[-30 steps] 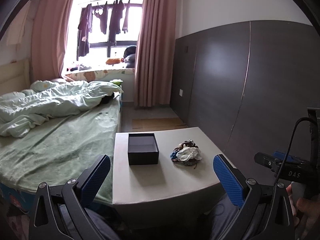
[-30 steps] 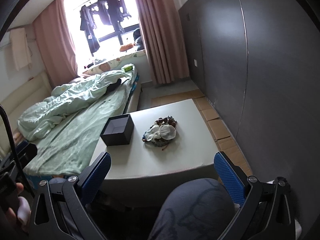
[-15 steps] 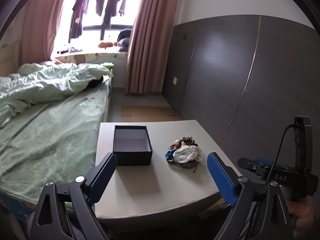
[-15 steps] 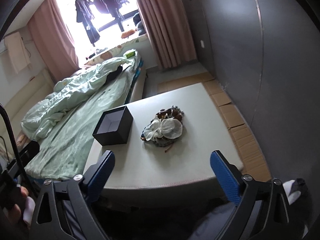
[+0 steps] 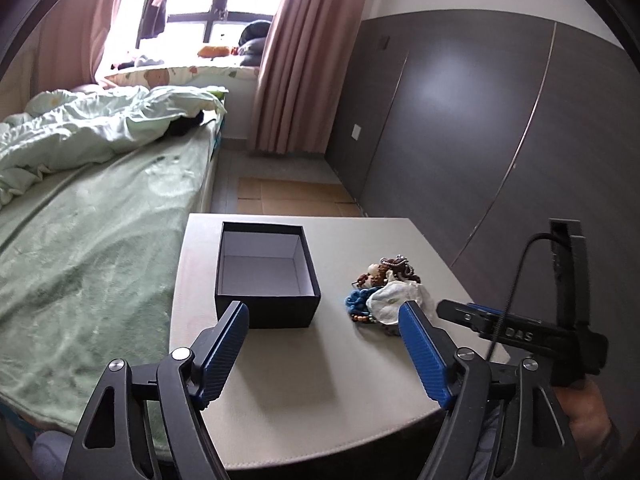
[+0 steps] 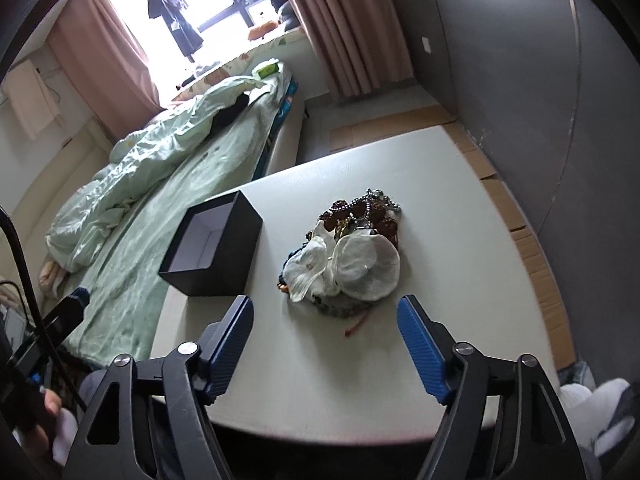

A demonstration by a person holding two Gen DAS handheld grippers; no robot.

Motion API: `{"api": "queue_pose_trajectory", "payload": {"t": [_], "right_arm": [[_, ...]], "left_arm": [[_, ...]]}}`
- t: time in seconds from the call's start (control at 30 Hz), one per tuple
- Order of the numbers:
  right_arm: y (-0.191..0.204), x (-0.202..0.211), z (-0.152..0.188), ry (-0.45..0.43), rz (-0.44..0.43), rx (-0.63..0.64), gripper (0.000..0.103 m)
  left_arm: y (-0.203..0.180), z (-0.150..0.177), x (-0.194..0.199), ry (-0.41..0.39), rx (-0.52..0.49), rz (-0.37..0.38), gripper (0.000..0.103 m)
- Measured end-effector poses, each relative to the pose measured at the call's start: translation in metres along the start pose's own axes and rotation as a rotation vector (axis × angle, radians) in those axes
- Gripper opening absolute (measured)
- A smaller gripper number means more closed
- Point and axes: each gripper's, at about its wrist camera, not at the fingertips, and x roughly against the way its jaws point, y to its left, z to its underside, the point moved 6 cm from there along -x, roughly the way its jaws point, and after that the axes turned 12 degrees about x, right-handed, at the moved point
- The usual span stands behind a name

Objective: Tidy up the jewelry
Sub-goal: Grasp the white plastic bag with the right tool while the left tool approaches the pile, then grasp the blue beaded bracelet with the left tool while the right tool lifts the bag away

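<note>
I have brought both grippers down toward the surface (image 6: 460, 200): left gripper (image 5: 324, 312) and right gripper (image 6: 325, 307), fingers closing on nothing, now near the jewelry heap (image 6: 348, 256) beside the empty black box (image 5: 266, 272); sorting not yet begun.

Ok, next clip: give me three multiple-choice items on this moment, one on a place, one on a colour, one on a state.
1. Where is the jewelry pile relative to the black box in the right wrist view?
A. inside it
B. beside it, on its right
C. behind it

2. What colour are the gripper pads?
A. blue
B. red
C. white

3. What is in the box?
A. a necklace
B. a cloth
C. nothing

Answers: 1 B, the pile lies apart from the box on the table. 2 A, the ribbed pads are blue. 3 C, the left wrist view shows its bare pale interior.
</note>
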Motion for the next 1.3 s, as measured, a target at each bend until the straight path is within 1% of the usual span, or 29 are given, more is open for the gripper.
{"api": "queue_pose_trajectory", "payload": {"t": [0.03,0.1,0.23,0.27,0.3,0.37,0.43,0.47,0.53,0.57,0.63,0.73,0.97,1.03,1.1,1.3], "right_arm": [[-0.001,-0.006,-0.001,0.010,-0.004,0.000,0.068],[-0.002,-0.019,-0.004,0.029,-0.016,0.002,0.067],[-0.007,-0.038,-0.010,0.052,-0.027,0.006,0.067],[-0.008,-0.043,-0.011,0.055,-0.034,0.009,0.067],[-0.008,-0.049,-0.013,0.058,-0.039,0.014,0.063],[-0.010,-0.060,-0.013,0.066,-0.055,0.024,0.048],[-0.015,-0.069,-0.011,0.077,-0.062,0.016,0.018],[-0.020,-0.070,-0.012,0.069,-0.061,-0.003,0.011],[-0.022,-0.066,-0.014,0.047,-0.126,-0.039,0.006],[-0.022,-0.062,-0.016,0.026,-0.139,-0.042,0.006],[-0.022,-0.053,-0.020,-0.006,-0.136,-0.033,0.005],[-0.028,-0.039,-0.021,-0.050,-0.152,-0.058,0.005],[-0.057,-0.011,-0.021,-0.133,-0.147,-0.136,0.005],[-0.064,-0.006,-0.021,-0.148,-0.138,-0.152,0.005],[-0.071,0.000,-0.021,-0.166,-0.134,-0.173,0.005],[-0.089,0.011,-0.019,-0.194,-0.137,-0.226,0.005]], "left_arm": [[0.001,0.000,-0.004,0.005,0.003,-0.002,0.077],[0.004,0.000,-0.012,0.016,0.009,-0.005,0.076],[0.004,-0.001,-0.027,0.033,0.006,-0.008,0.075],[0.003,-0.001,-0.031,0.039,0.003,-0.009,0.073],[0.002,-0.001,-0.036,0.047,-0.001,-0.009,0.072],[-0.001,-0.002,-0.043,0.059,-0.008,-0.006,0.072],[-0.005,-0.002,-0.050,0.071,-0.022,-0.006,0.072],[-0.008,-0.002,-0.054,0.078,-0.030,-0.006,0.072],[-0.013,-0.003,-0.060,0.091,-0.038,0.002,0.072],[-0.017,-0.003,-0.062,0.095,-0.043,0.007,0.072],[-0.024,-0.004,-0.067,0.104,-0.058,0.012,0.072],[-0.037,-0.005,-0.077,0.123,-0.078,0.025,0.072],[-0.061,-0.004,-0.098,0.164,-0.114,0.040,0.072],[-0.067,-0.001,-0.105,0.180,-0.134,0.037,0.071],[-0.074,0.004,-0.111,0.199,-0.151,0.037,0.067],[-0.085,0.025,-0.134,0.267,-0.196,0.029,0.067]]}}
